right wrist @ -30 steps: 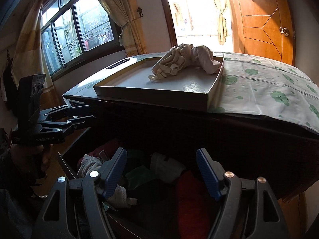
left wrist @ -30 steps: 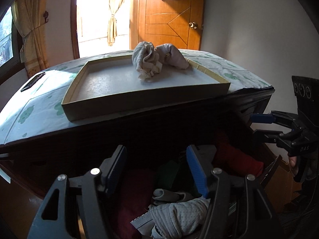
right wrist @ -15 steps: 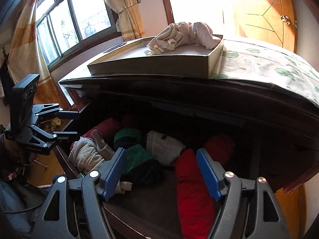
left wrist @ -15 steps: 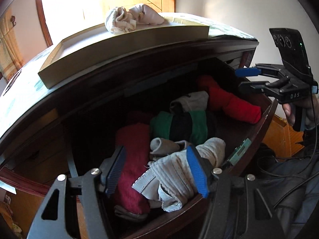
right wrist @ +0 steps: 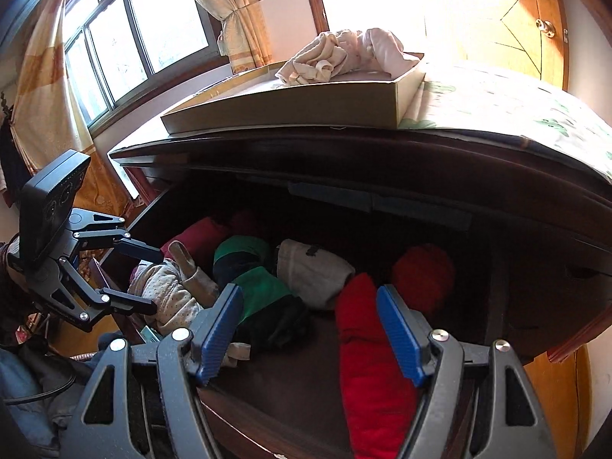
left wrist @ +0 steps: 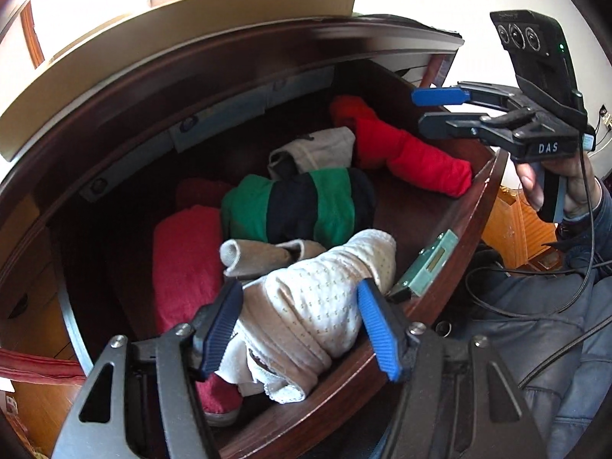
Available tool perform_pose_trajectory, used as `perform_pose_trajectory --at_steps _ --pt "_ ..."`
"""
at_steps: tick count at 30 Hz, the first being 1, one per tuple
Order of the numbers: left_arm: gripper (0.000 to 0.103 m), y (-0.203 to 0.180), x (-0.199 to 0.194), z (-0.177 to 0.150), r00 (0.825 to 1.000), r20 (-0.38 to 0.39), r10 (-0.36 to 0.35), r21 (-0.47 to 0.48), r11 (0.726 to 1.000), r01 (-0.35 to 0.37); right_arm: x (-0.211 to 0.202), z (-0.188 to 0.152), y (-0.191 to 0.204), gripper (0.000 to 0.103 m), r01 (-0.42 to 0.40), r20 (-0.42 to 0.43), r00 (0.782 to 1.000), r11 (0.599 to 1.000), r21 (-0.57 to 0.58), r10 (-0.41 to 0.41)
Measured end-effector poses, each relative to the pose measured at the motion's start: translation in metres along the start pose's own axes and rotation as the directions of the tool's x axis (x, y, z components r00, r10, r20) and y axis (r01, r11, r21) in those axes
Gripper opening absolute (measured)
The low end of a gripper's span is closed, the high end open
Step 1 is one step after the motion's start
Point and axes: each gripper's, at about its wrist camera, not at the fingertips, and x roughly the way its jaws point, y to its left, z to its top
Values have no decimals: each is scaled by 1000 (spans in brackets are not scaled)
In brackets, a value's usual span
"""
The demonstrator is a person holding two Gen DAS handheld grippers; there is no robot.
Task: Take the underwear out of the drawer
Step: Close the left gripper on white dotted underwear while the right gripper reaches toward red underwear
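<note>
— left gripper (left wrist: 302, 325) fingers spread either side of the dotted white underwear (left wrist: 317, 306), front of the open drawer (left wrist: 451, 229); contact unclear.
— and the right gripper (right wrist: 310, 332)?
— apart too, above a red roll (right wrist: 367, 363). green-navy roll (left wrist: 302, 202) crowds behind; beige bundle (right wrist: 344, 55) sits in the tray (right wrist: 290, 109) on top.

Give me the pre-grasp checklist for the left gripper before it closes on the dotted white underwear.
1. Drawer open: ok.
2. Left gripper jaws apart: ok.
3. Dotted white underwear between the jaws: ok.
4. Pads pressing the cloth: cannot tell.
5. Beige roll clear of the jaws: not ok, it lies against the target.
6. Right gripper out of the way, open over the drawer's far end: ok.
</note>
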Motion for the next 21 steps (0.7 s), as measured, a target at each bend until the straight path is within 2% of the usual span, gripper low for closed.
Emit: perform_pose_trajectory --at_steps 5,8,9,11,14,17,21 --pt "62 5 12 5 999 -35 -37 -11 999 37 4 -2 -3 74 2 -10 1000 1000 9 -2" --pt "49 1 16 5 997 -57 -54 19 998 55 4 -4 -4 74 5 -13 1000 1000 13 -4" --pt "41 0 16 5 997 -55 -60 26 998 61 4 -4 -4 74 5 -13 1000 1000 14 -5" --pt "33 0 16 5 997 -53 -60 32 998 62 4 -5 -5 74 7 -13 1000 1000 16 -7" --pt "24 2 8 3 999 -19 -40 27 999 41 5 -5 -7 74 12 -16 1000 1000 20 -11" --pt "22 19 -11 1 998 54 -40 -35 998 42 6 -7 -9 74 19 -22 1000 1000 22 -19" --pt "21 38 -32 -1 992 127 22 -99 995 -9 9 -8 -12 74 43 -45 998 999 20 -42"
